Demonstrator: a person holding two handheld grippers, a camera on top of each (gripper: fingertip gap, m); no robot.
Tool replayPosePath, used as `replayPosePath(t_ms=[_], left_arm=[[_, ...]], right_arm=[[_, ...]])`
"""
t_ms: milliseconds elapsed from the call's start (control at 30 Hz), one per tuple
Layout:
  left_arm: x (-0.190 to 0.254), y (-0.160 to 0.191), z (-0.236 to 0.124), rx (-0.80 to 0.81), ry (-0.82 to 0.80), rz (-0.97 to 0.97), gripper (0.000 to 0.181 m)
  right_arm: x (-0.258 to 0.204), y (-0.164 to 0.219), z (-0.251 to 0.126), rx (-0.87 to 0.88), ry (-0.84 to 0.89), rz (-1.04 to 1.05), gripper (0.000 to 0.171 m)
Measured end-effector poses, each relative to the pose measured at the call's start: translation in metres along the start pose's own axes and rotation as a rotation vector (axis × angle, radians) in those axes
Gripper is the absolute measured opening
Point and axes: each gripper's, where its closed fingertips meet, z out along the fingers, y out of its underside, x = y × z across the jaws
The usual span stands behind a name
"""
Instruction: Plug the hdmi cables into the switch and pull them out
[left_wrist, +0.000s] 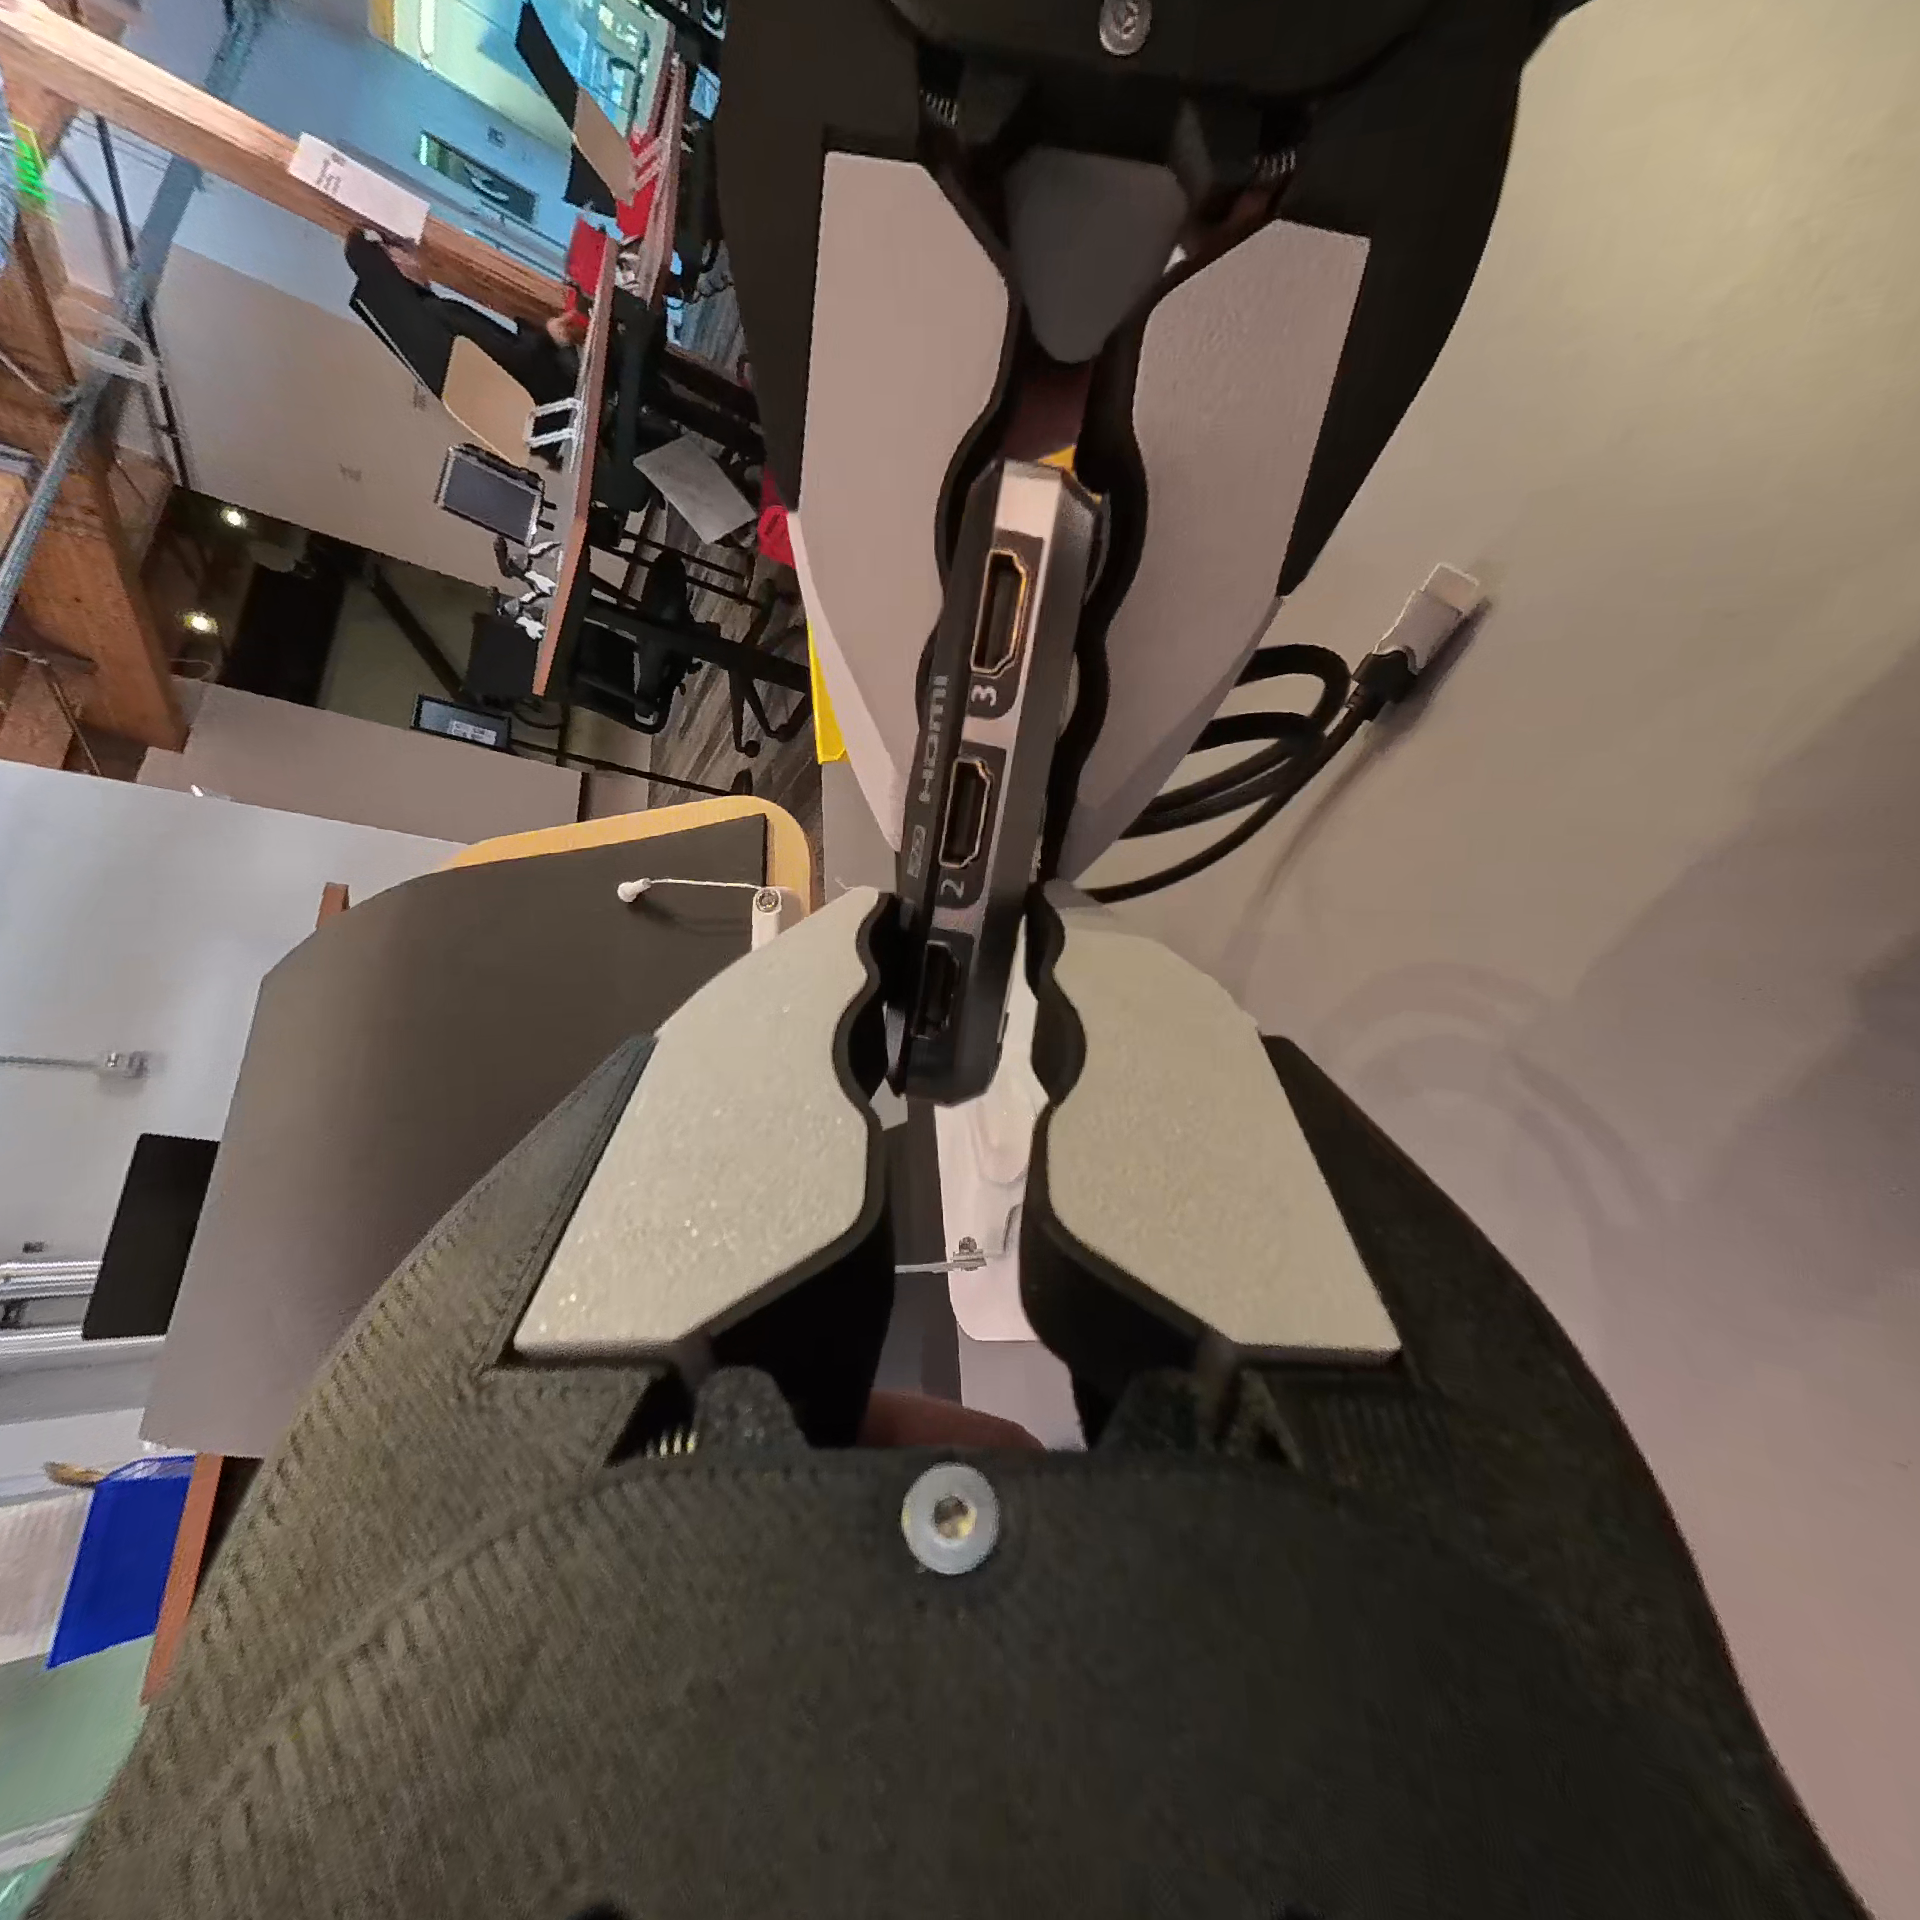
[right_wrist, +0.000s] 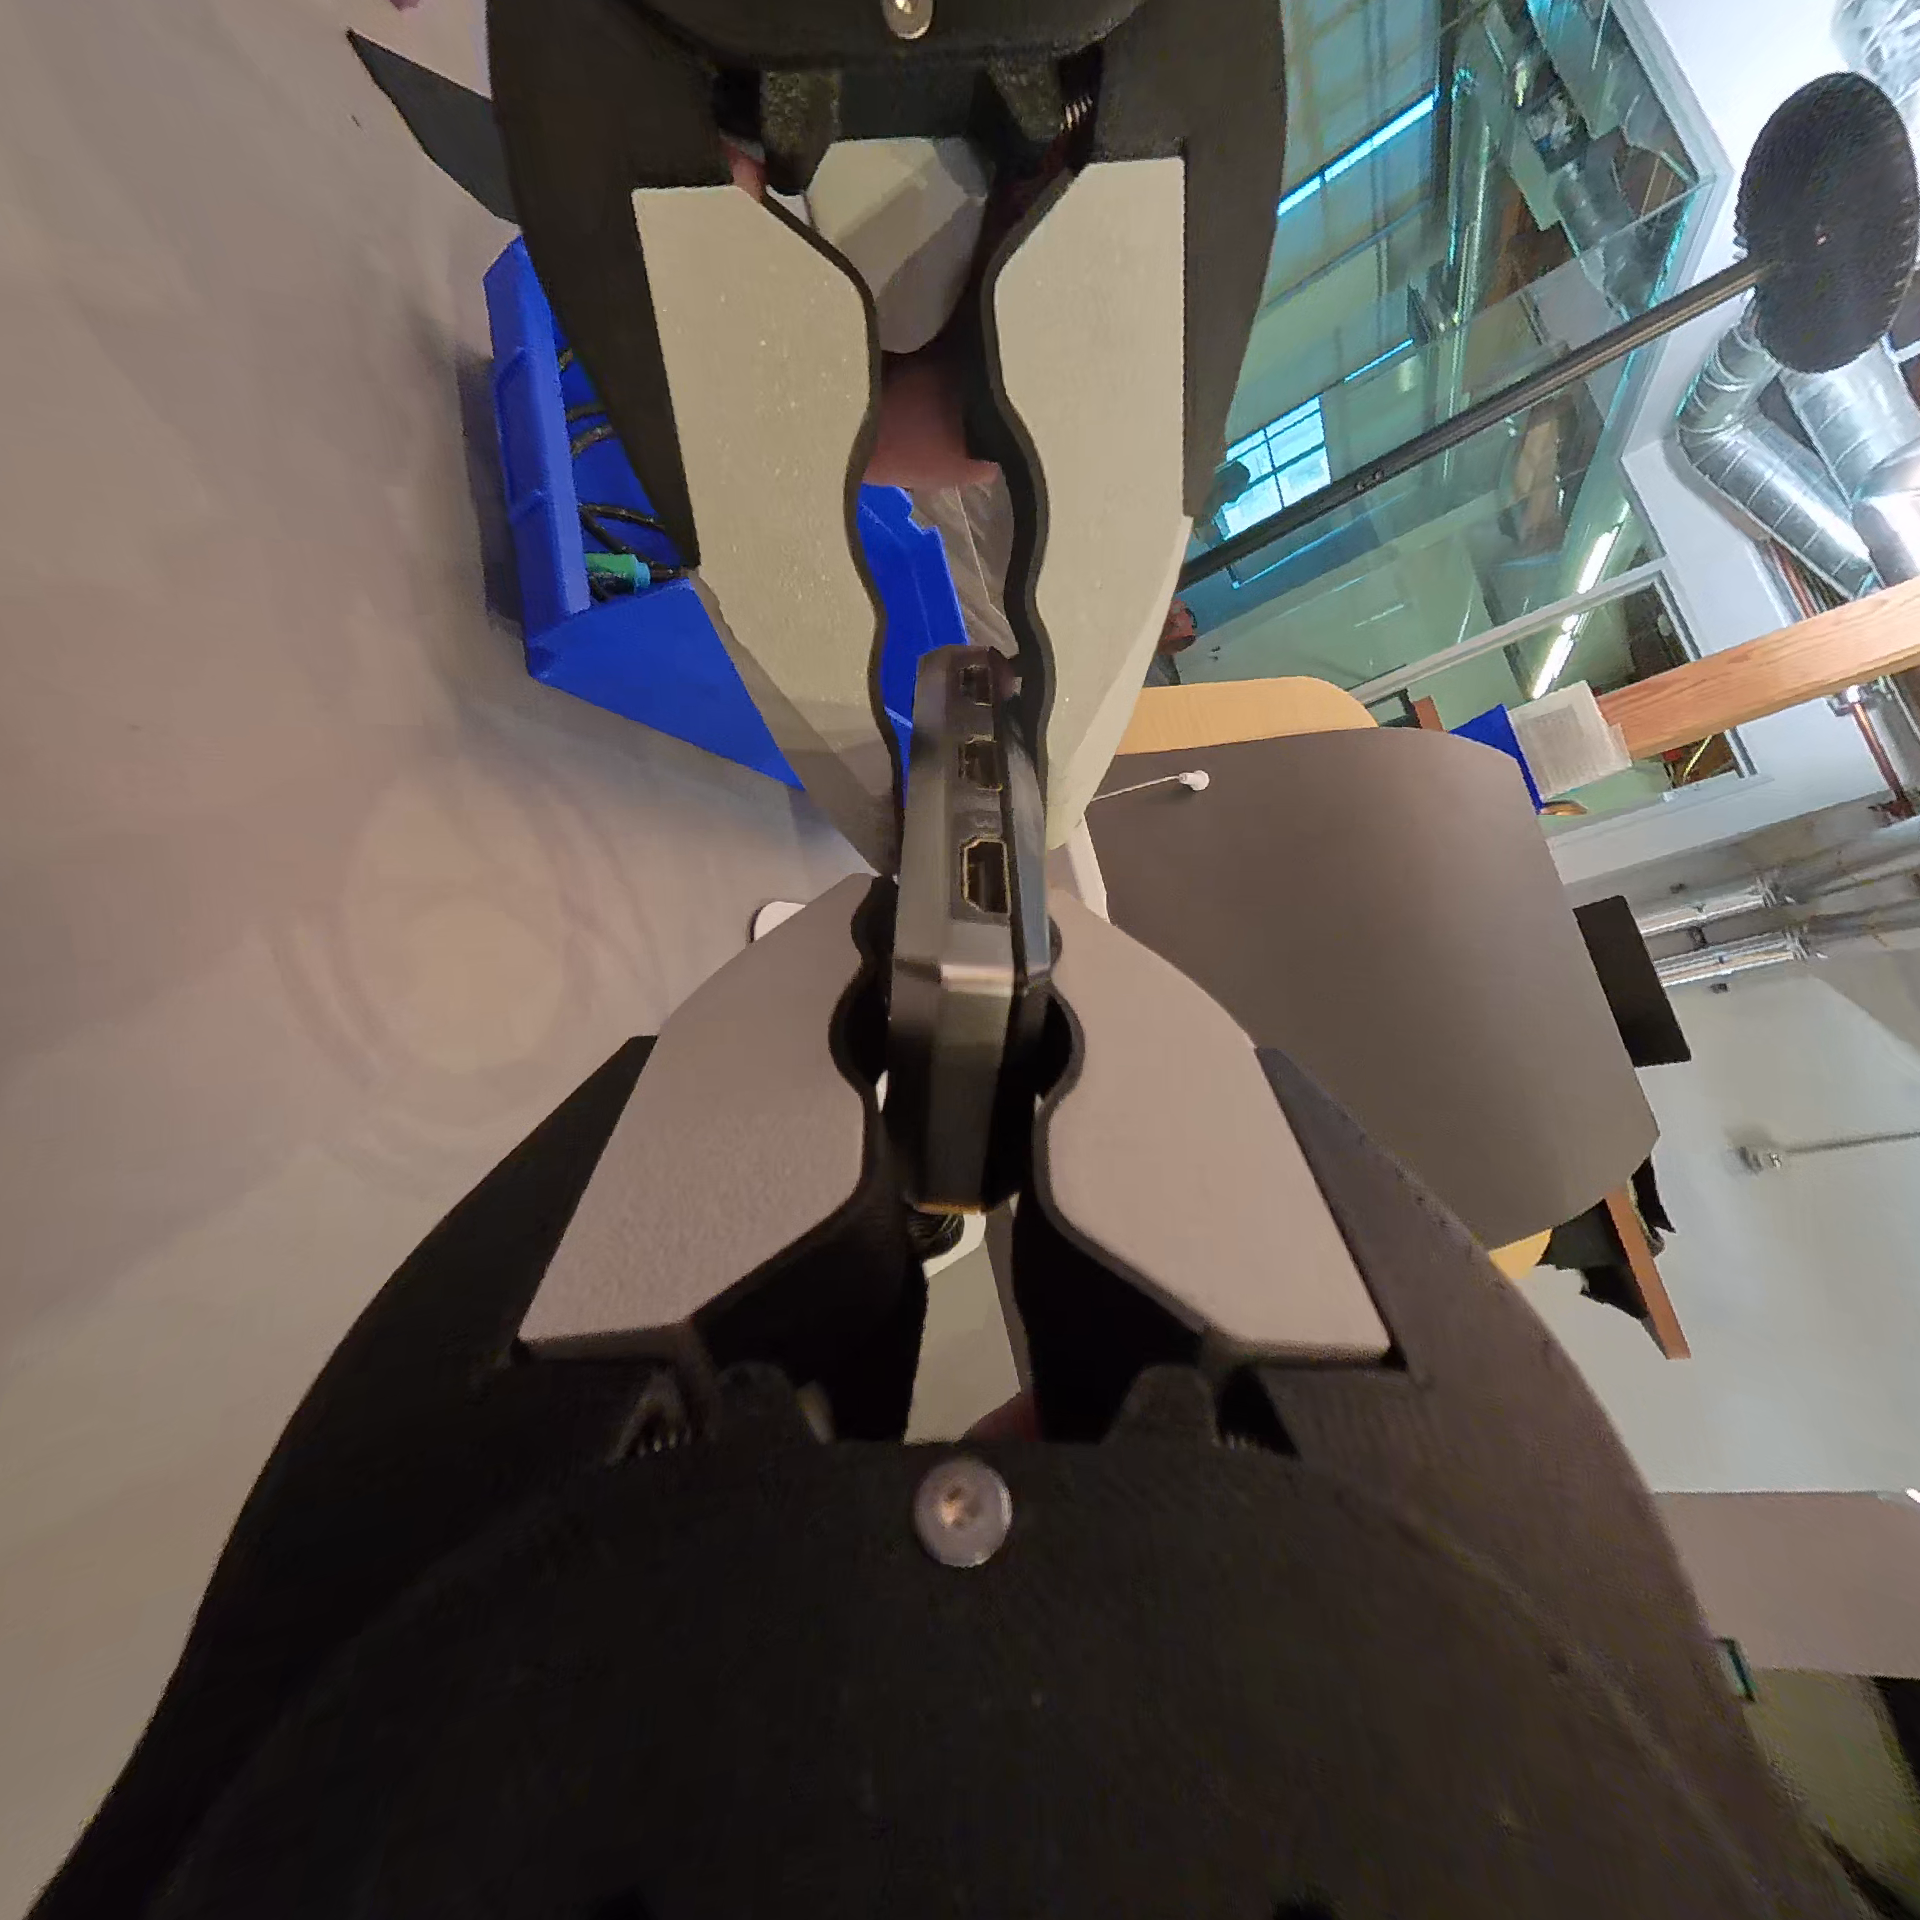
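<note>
The HDMI switch (left_wrist: 1003, 727) is a slim dark grey box with three ports in a row, all empty. It is held in the air between both grippers. My left gripper (left_wrist: 961, 956) is shut on its near end. My right gripper (left_wrist: 987, 842) comes in from the top of the left wrist view and is shut on the far end. In the right wrist view my right gripper (right_wrist: 966, 925) clamps the switch (right_wrist: 951, 1091) and the left gripper (right_wrist: 971, 831) faces it. A black braided HDMI cable (left_wrist: 1247, 748) lies coiled on the table, its silver plug (left_wrist: 1439, 613) free.
A grey table (left_wrist: 1610, 1039) lies under the grippers. A blue bin (right_wrist: 623, 644) holding more cables stands on it. A black panel (right_wrist: 1351, 987) stands beyond the table edge, also in the left wrist view (left_wrist: 468, 1039). Office desks and shelves are in the background. Only a small space, under 4 cm, lies between the two pairs of fingers.
</note>
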Motion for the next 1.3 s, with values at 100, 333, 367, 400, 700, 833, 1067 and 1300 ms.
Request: replayPosePath(t_ms=[100, 333, 367, 400, 700, 833, 1067, 1300], left_arm=[[-0.006, 0.008, -0.002, -0.04, -0.046, -0.019, 0.031], [-0.038, 0.055, -0.054, -0.195, -0.2, -0.092, 0.038], [-0.044, 0.067, -0.066, -0.236, -0.229, -0.102, 0.037], [-0.05, 0.082, -0.078, -0.287, -0.26, -0.111, 0.036], [-0.024, 0.218, -0.133, -0.67, -0.231, -0.238, 0.032], [-0.002, 0.268, -0.122, -0.757, -0.216, -0.269, 0.034], [0.004, 0.325, -0.092, -0.828, -0.264, -0.28, 0.033], [0.004, 0.344, -0.065, -0.774, -0.208, -0.426, 0.027]], right_arm=[[0.003, 0.007, 0.0, -0.033, 0.01, 0.007, 0.021], [0.006, 0.031, 0.003, -0.103, 0.031, 0.049, 0.021], [0.005, 0.035, 0.004, -0.114, 0.033, 0.053, 0.021], [0.005, 0.038, 0.005, -0.123, 0.034, 0.058, 0.021], [-0.007, 0.046, 0.016, -0.159, 0.013, 0.064, 0.021], [-0.012, 0.05, 0.018, -0.17, 0.004, 0.064, 0.021], [-0.014, 0.057, 0.021, -0.174, 0.002, 0.085, 0.021], [-0.011, 0.06, 0.02, -0.167, 0.013, 0.107, 0.022]])
